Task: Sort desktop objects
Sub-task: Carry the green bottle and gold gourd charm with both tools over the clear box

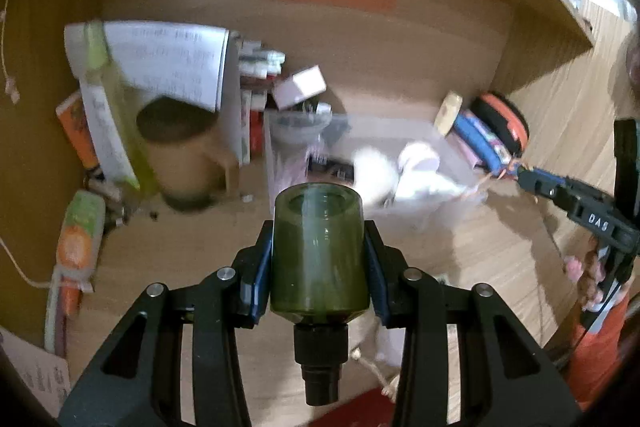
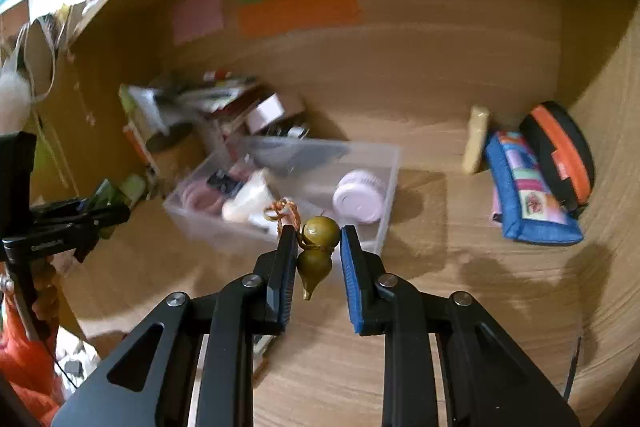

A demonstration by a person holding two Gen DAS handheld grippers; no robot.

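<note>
My left gripper (image 1: 319, 247) is shut on a dark green bottle (image 1: 319, 251), held above the desk with its black cap toward the camera. My right gripper (image 2: 318, 241) is shut on a small olive gourd charm (image 2: 318, 247) with an orange cord (image 2: 282, 213), held above the desk just in front of the clear plastic bin (image 2: 390, 163). The bin (image 1: 460, 163) holds a lilac round case (image 2: 360, 197), a white bottle (image 2: 246, 201) and other small items. The right gripper also shows at the right of the left wrist view (image 1: 524, 175).
A blue patchwork pouch (image 2: 528, 195), a black-and-orange case (image 2: 560, 151) and a beige block (image 2: 476, 139) lean at the back right. A brown cup (image 1: 180, 151), papers (image 1: 168, 61), a yellow-green bottle (image 1: 116, 115) and boxes crowd the back left. Coloured notes (image 2: 296, 9) hang on the back wall.
</note>
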